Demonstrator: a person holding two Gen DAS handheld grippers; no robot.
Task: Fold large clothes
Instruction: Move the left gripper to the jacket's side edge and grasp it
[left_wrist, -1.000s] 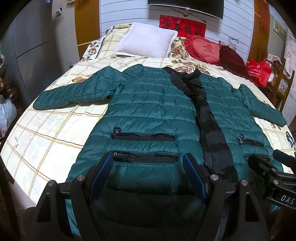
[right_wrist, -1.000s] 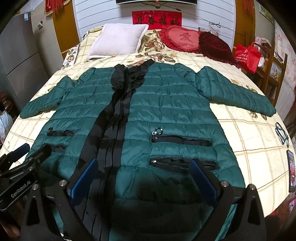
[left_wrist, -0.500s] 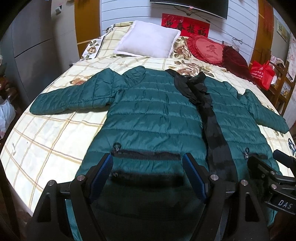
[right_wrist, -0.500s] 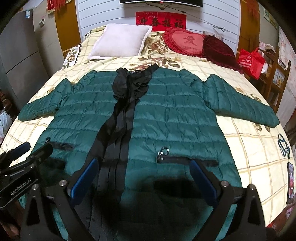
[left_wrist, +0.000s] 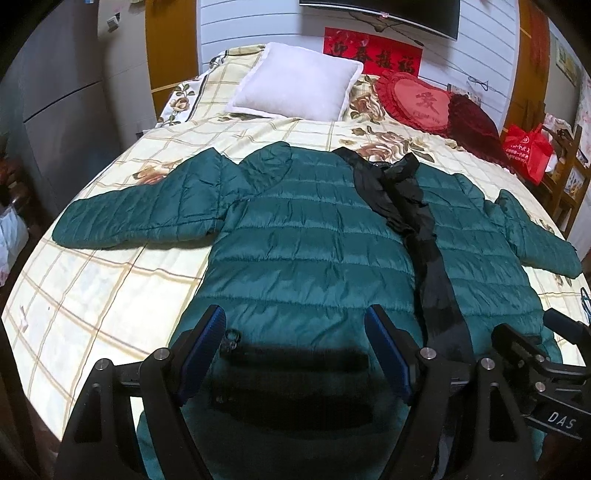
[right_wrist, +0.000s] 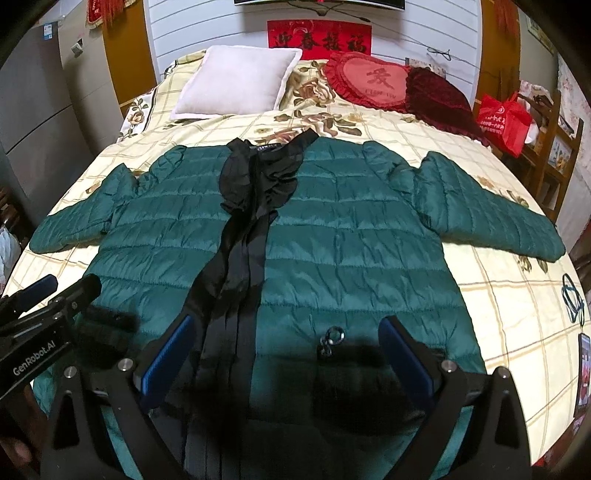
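Bedding in a cream check with flower prints covered the bed (left_wrist: 110, 295), and on it a green quilted jacket (left_wrist: 314, 240) was laid flat, front side up, with both sleeves spread outward. The collar end was turned toward the pillows and the hem toward the cameras. A black placket (right_wrist: 236, 258) was seen running down the middle of the jacket from a ruffled black collar. Black zip pockets were seen low on each front panel, one with a ring pull (right_wrist: 334, 336).

The left gripper (left_wrist: 295, 350) was held above the lower part of the jacket's panel on the left of the placket, its blue-padded fingers (left_wrist: 205, 343) set wide apart with nothing pinched between them. The right gripper (right_wrist: 284, 354) was held above the lower part of the panel on the other side, partly over the placket; its blue pads (right_wrist: 406, 358) were likewise spread wide, and no cloth was clamped. Contact between either gripper and the fabric could not be judged, the lower hem being hidden by the gripper bodies and their shadows.

Beyond the jacket, at the head of the bed, a white pillow (left_wrist: 295, 85), a red heart-shaped cushion (left_wrist: 417, 99) and a dark red cushion (left_wrist: 472, 118) were seen. A red bag (left_wrist: 528, 147) was seen at the right on a wooden chair.
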